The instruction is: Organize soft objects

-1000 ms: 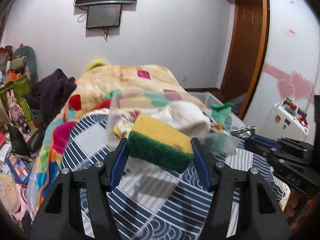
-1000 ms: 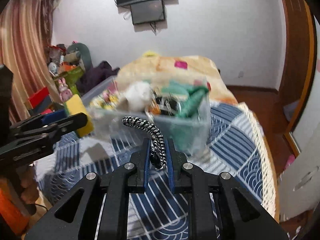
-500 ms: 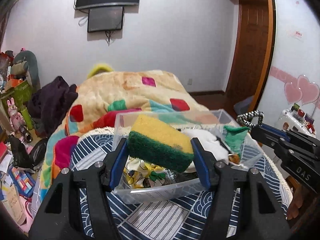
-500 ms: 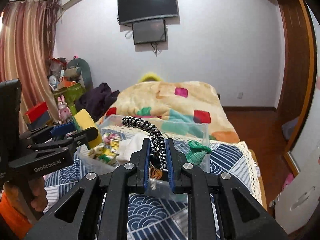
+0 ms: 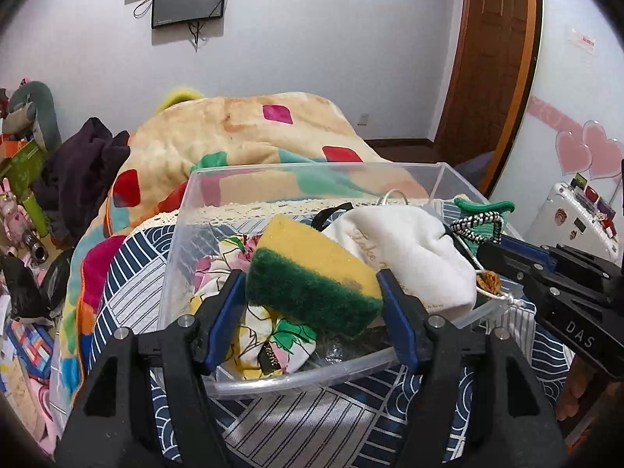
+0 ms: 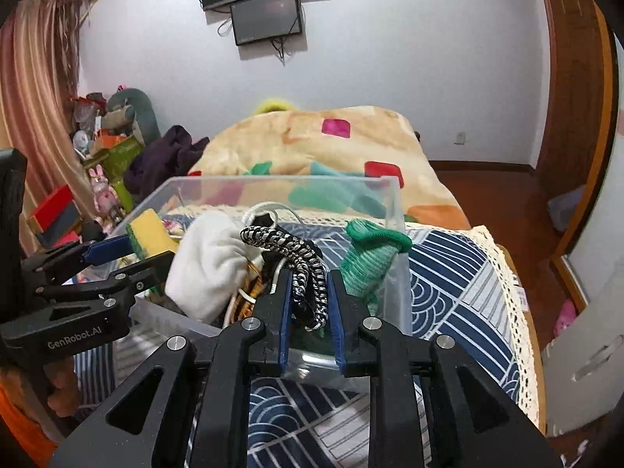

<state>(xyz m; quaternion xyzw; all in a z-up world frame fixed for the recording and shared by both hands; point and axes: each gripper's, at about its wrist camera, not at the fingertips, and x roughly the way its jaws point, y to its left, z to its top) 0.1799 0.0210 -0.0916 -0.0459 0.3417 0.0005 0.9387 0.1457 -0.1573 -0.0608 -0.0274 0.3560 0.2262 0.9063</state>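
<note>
My left gripper (image 5: 312,296) is shut on a yellow and green sponge (image 5: 312,273) and holds it over the near edge of a clear plastic bin (image 5: 312,169). My right gripper (image 6: 310,304) is shut on a black and white braided cord (image 6: 296,249) over the same bin (image 6: 394,202). The bin holds a white cloth pouch (image 5: 405,249), a floral cloth (image 5: 257,335) and a green knitted piece (image 6: 370,257) hanging at its right wall. The sponge (image 6: 150,230) and left gripper (image 6: 132,253) show at the left of the right wrist view.
The bin stands on a blue and white patterned cover (image 6: 460,273) with a lace edge. A beige blanket with coloured squares (image 5: 253,132) lies behind. Dark clothes (image 5: 82,167) and toys (image 6: 117,124) crowd the left. A white appliance (image 5: 573,218) is at the right.
Both grippers have moved forward and down toward the bin, which now looks nearer and larger. Sponge and cord stay gripped.
</note>
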